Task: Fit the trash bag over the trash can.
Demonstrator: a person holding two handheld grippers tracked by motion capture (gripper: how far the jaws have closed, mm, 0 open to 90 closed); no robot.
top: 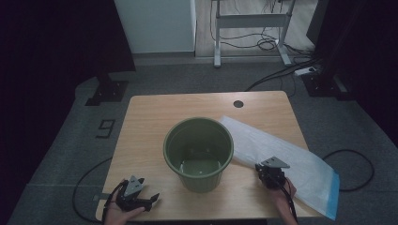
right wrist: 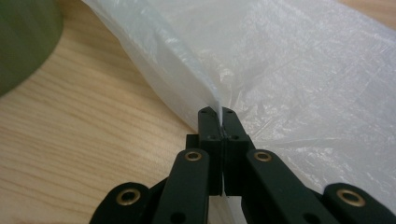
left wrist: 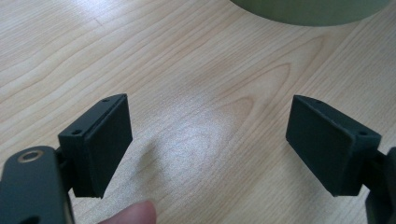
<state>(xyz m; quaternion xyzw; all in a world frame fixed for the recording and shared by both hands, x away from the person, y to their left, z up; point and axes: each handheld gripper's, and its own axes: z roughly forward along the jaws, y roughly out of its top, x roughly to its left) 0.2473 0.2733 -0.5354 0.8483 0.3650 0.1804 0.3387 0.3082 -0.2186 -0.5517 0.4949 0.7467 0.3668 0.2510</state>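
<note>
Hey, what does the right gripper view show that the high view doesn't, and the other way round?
Right gripper view: the right gripper is shut on a fold of the plastic bag. High view: the bag's blue end, the left gripper and the floor cables. Both show the green bucket and wooden table.

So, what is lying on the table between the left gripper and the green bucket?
Nothing: in the high view, bare wood separates the left gripper from the green bucket.
</note>
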